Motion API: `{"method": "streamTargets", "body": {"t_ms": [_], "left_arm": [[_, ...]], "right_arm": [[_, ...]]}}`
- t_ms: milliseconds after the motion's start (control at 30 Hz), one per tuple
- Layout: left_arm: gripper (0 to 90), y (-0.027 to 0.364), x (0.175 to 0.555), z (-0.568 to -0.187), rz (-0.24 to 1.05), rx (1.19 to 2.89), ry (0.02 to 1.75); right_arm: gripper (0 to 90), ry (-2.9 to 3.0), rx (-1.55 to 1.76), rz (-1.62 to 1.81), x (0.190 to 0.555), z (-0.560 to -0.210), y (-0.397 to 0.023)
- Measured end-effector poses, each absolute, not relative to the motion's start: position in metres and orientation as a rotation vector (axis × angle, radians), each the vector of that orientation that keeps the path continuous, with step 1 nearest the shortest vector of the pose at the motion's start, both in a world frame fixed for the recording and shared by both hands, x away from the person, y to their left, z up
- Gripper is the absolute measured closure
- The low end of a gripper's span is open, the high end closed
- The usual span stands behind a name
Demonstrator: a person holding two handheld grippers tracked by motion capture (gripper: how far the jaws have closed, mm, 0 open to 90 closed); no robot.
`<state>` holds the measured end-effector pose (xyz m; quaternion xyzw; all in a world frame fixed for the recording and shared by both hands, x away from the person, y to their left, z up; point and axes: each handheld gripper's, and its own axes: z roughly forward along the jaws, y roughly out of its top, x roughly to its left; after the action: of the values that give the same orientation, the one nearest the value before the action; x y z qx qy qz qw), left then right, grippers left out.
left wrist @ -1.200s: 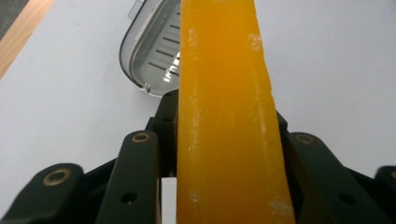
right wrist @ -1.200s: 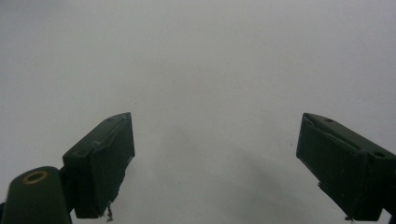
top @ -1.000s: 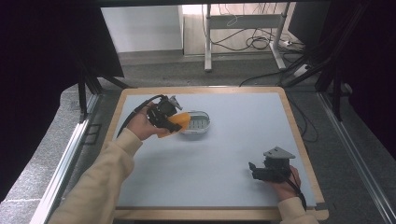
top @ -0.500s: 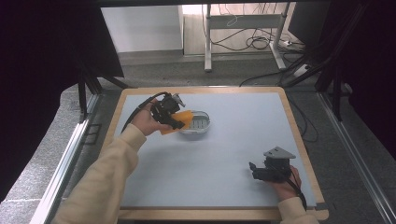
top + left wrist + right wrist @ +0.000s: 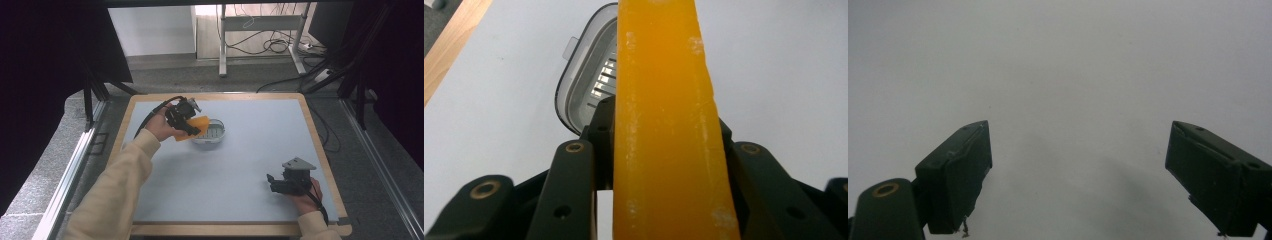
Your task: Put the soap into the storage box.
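While left gripper (image 5: 192,131) pinches orange slab (image 5: 664,125) above dish (image 5: 210,132), right gripper (image 5: 1078,175) (idle) gapes.

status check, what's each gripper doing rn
Left gripper shut on orange slab, held over the grey dish. Right gripper open, empty, low over the mat. Nothing in the way.

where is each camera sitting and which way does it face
High view: above the person's side, looking forward and down on the table; both forearms, left tool, right tool.
Left gripper view: on the left tool, looking along jaws shut on the orange slab toward the grey dish.
Right gripper view: on the right tool, jaws apart, facing bare tabletop.
Shared: slab and dish, high and left.
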<state>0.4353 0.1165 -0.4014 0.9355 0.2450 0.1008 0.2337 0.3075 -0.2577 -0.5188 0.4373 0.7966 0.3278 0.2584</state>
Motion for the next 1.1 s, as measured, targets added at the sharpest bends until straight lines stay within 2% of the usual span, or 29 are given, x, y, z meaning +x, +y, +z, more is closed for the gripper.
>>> {"method": "streamTargets", "body": {"t_ms": [1100], "left_arm": [[61.8, 0.096, 0.479, -0.426, 0.212, 2.552, 0.607]], "right_arm": [[11.7, 2.159, 1.196, 0.878, 0.308, -0.52, -0.259]]}}
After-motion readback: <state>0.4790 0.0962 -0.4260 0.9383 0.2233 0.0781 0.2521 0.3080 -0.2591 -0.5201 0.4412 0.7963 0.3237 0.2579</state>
